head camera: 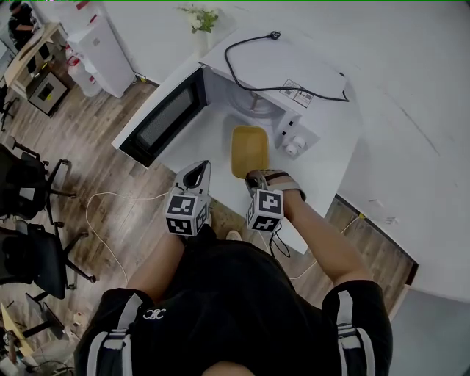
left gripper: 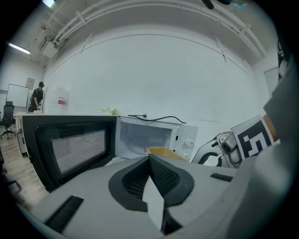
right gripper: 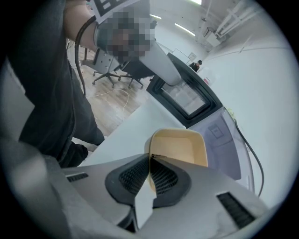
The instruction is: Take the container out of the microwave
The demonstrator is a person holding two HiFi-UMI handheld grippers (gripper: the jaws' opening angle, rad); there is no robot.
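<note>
A shallow yellow container (head camera: 250, 150) sits on the white table (head camera: 327, 172), just in front of the open white microwave (head camera: 283, 73). My right gripper (head camera: 255, 176) is at the container's near edge. In the right gripper view the right gripper (right gripper: 150, 158) is shut on the near rim of the container (right gripper: 184, 145). To the left of the container, my left gripper (head camera: 197, 173) hangs over the table edge. In the left gripper view the left gripper (left gripper: 150, 158) is shut with nothing in it, facing the microwave cavity (left gripper: 142, 137) and the container (left gripper: 164, 151).
The microwave door (head camera: 165, 117) stands swung out to the left. A black power cable (head camera: 286, 88) lies on the microwave's top. A small plant (head camera: 203, 19) stands behind it. Office chairs (head camera: 29, 183) and a white cord (head camera: 103, 213) are on the wooden floor at left.
</note>
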